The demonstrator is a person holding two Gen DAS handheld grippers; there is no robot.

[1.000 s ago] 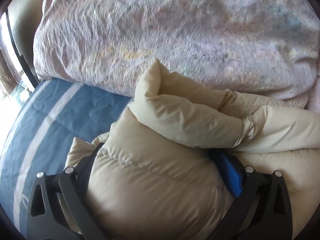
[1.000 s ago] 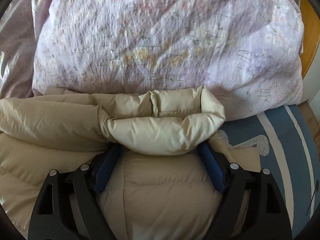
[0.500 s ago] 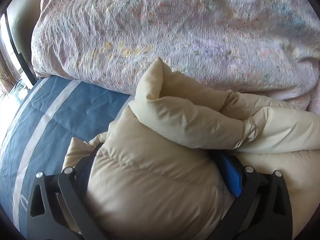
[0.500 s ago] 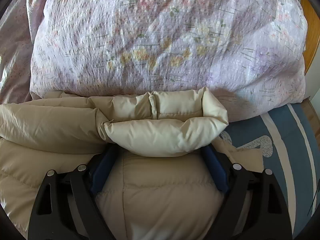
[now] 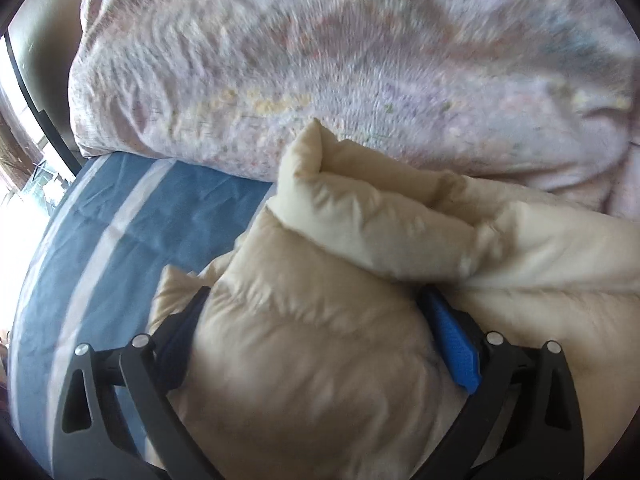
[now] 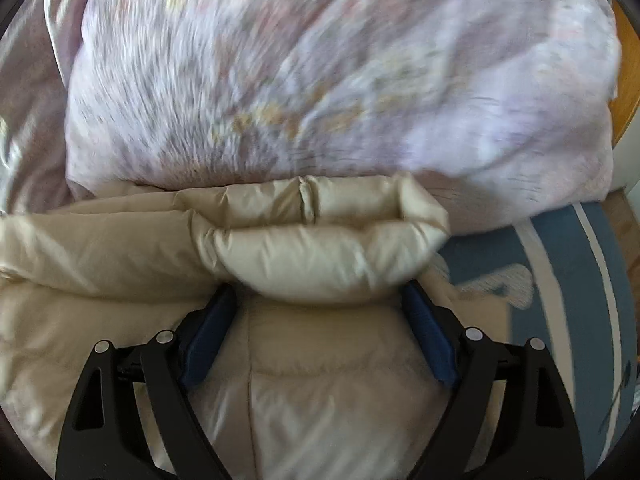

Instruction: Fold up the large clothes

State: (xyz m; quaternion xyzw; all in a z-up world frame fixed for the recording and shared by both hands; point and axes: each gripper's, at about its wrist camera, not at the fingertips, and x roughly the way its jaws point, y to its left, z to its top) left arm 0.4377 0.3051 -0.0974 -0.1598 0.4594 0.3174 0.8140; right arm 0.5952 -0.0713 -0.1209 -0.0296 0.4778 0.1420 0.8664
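Blue striped bedding [image 5: 132, 240] is serving as the work surface, with a floral duvet [image 5: 360, 72] heaped along its far side. Lying between the two, a cream puffer jacket [image 5: 320, 360] is spreading across both views, its far edge touching the duvet. One padded roll of it, probably the collar or a sleeve end, is doubling back over the body [image 6: 328, 256]. The left gripper [image 5: 320, 316] is straddling a thick bulge of the jacket, its blue pads [image 5: 456, 344] pressing into the padding on both sides, so it is gripping the fabric with wide jaws. The right gripper [image 6: 320, 312] is doing the same on its side, pads sunk against a bulge just below the roll. Both views are blurring, the right one more. Judging from this, the step in hand is carrying a doubled layer over the jacket. Next, both grips should be travelling together and level, laying the fold flat before letting go, since slick padding is likely to spring back.
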